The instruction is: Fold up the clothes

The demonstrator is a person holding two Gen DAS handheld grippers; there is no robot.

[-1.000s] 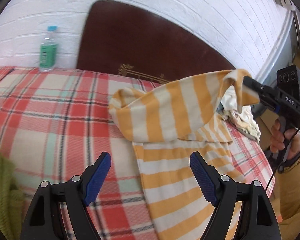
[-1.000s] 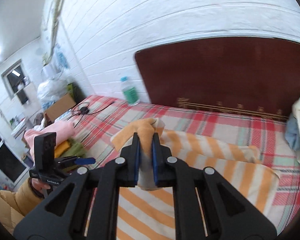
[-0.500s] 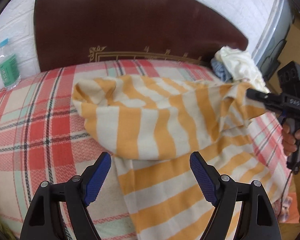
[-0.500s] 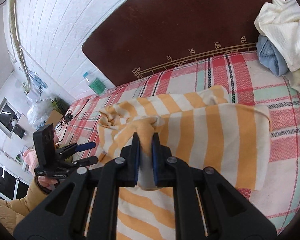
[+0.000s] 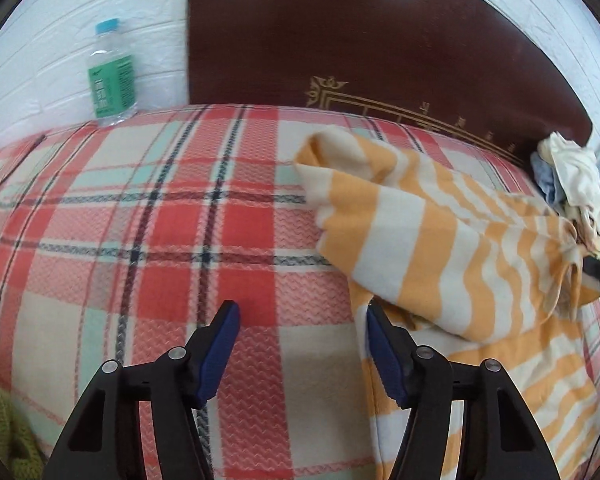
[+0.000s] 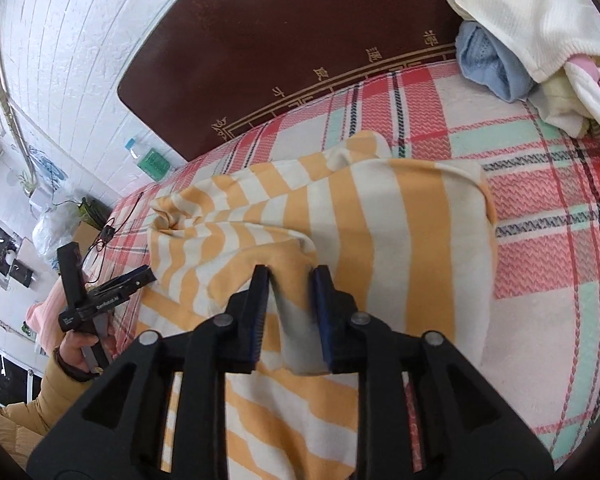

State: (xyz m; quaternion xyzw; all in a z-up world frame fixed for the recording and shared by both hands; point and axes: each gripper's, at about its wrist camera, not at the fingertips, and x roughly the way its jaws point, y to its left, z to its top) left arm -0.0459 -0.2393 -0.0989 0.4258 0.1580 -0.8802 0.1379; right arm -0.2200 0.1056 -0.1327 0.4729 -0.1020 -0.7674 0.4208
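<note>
1. The right gripper (image 6: pixel 290 308) has its jaws parted slightly, a fold of the orange-and-cream striped knit garment (image 6: pixel 380 240) between them — whether they pinch it cannot be told.
2. The left gripper (image 5: pixel 302 350) gapes empty, the garment's edge just right of its jaws.
3. The fold should settle flat on the red plaid bedspread (image 5: pixel 160 240) — no dragging.

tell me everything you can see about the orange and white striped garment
The striped garment is soft knit-looking fabric in broad orange and cream bands. It lies on the plaid bedspread, partly folded: one layer is doubled back over the rest, leaving a rumpled bunch at the far corner. The right gripper has a fold between its fingers, which now stand apart. The left gripper hangs open at its near edge, not holding it.
</note>
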